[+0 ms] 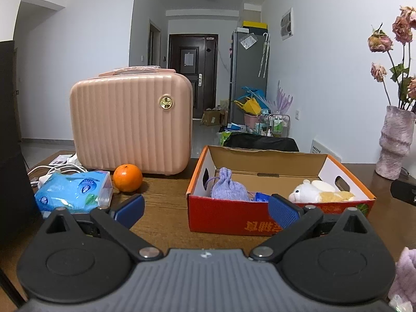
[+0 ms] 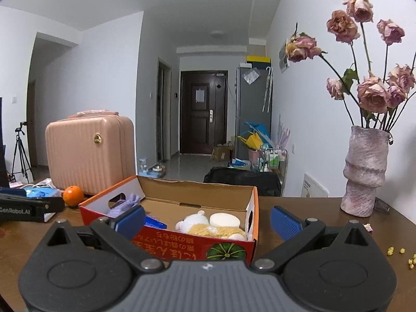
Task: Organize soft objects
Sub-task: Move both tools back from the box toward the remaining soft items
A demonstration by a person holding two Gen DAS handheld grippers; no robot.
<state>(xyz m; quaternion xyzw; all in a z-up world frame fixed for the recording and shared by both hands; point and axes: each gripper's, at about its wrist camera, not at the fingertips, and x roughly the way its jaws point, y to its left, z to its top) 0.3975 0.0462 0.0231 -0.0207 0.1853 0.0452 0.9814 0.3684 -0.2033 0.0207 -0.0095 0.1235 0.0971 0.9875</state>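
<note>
Soft, even indoor light, faint shadows, sharp focus, strong fisheye bending with dark corners.

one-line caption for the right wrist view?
Open right tongs face cardboard box holding plush bear and knitted pouch.

Each gripper (image 1: 205, 209) (image 2: 207, 221) is built of black linkage arms, silver pivot screws, a ribbed grey body and blue textured pads (image 1: 282, 212).

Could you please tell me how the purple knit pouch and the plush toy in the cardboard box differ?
The knit pouch is lavender, while the plush toy is white and pale yellow. The knit pouch stands upright with its gathered top raised; the plush toy lies on its side. The knit pouch sits at the box's left end, the plush toy at its right. Both are soft and rest inside the cardboard box.
</note>
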